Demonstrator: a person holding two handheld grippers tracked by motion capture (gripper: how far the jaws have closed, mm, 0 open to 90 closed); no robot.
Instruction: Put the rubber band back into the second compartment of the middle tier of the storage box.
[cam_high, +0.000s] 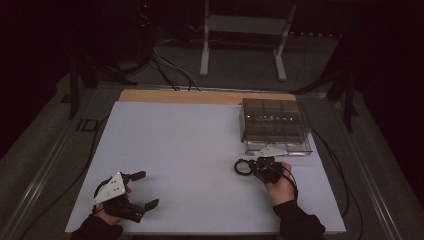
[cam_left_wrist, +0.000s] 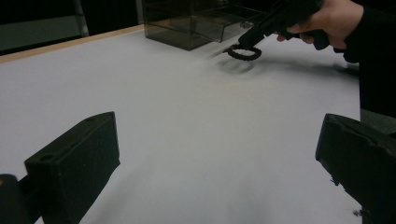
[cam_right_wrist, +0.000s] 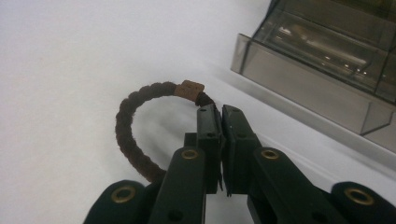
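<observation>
My right tongs (cam_right_wrist: 219, 112) are pinched tight on the brown rope ring (cam_right_wrist: 135, 135), holding it just over the worktop (cam_high: 190, 150) near the clear drawer box (cam_high: 275, 125) so I can carry it. My left tongs (cam_high: 145, 190) rest wide open, out of the way.

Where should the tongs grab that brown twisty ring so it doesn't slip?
On the braided cord right beside the small tan tag, where the right tongs already pinch the brown ring. It's a thin, floppy loop, so closing across the cord from outside the loop, with one jaw passing inside it, likely holds best.
</observation>
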